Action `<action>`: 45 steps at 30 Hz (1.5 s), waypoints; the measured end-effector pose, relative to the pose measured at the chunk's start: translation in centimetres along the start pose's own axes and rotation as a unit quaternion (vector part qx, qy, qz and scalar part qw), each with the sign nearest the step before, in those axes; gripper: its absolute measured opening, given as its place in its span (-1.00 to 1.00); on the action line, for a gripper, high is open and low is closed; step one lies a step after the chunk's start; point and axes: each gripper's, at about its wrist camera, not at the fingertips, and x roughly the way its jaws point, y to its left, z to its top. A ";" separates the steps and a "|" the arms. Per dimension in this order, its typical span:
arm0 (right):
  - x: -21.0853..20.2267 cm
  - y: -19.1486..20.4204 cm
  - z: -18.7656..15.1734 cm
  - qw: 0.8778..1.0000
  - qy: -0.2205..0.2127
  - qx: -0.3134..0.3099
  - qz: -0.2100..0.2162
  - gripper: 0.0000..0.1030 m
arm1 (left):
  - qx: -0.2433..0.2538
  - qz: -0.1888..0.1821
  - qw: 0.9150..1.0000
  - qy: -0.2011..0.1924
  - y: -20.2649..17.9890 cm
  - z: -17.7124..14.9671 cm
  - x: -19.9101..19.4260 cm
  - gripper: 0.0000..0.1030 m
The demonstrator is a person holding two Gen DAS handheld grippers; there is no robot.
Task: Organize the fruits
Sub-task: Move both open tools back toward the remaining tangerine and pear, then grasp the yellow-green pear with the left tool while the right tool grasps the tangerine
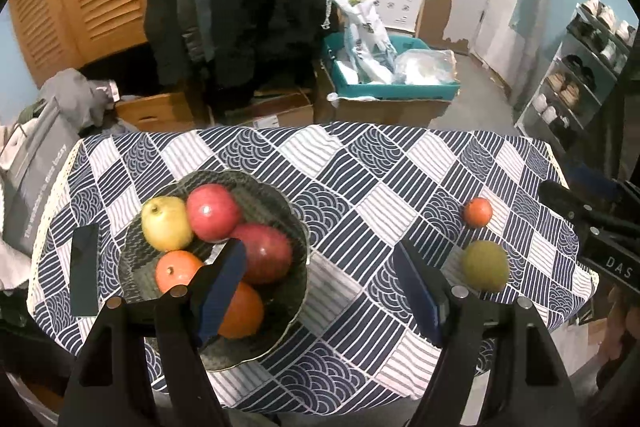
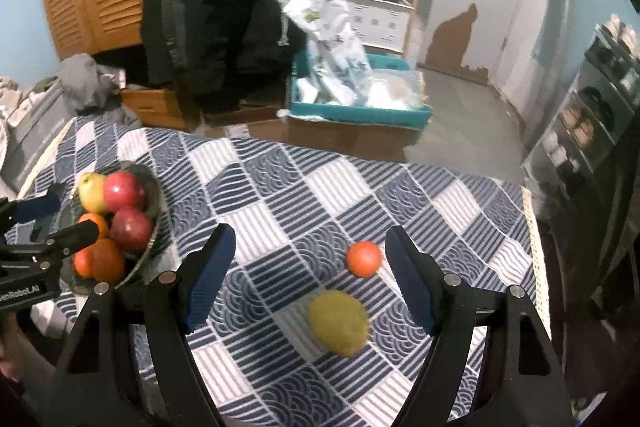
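A dark patterned bowl (image 1: 264,199) on the left of the table holds a yellow pear (image 1: 166,223), two red apples (image 1: 212,213) and two oranges (image 1: 176,271). My left gripper (image 1: 320,287) is open and empty, with its left finger over the bowl's near side. On the cloth to the right lie a small orange (image 2: 363,259) and a green pear (image 2: 340,323). Above them my right gripper (image 2: 308,279) is open, and both fruits show between its fingers, untouched. Both also appear in the left wrist view, the orange (image 1: 478,211) beyond the green pear (image 1: 486,265).
A blue and white patterned cloth (image 1: 360,195) covers the table. A flat black object (image 1: 85,271) lies left of the bowl. Cardboard boxes and a teal crate (image 1: 392,87) stand on the floor behind. A grey bag (image 1: 36,163) is at the left and a shoe rack (image 1: 576,83) at the right.
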 end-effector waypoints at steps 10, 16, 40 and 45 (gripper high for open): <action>2.3 -4.8 -1.0 0.999 0.034 0.018 -0.019 0.51 | 0.017 0.006 1.000 0.006 -2.6 1.2 1.5 0.50; 4.9 -6.7 -1.3 0.997 0.067 0.022 -0.009 0.51 | 0.030 0.018 0.999 0.015 -3.8 1.8 3.5 0.50; 17.2 -7.8 -3.9 0.981 0.185 0.045 0.040 0.50 | 0.066 0.029 0.995 0.071 -7.2 3.1 13.5 0.50; 18.2 -7.6 -3.9 0.980 0.188 0.042 0.051 0.50 | 0.064 0.028 0.994 0.083 -7.4 3.1 14.8 0.50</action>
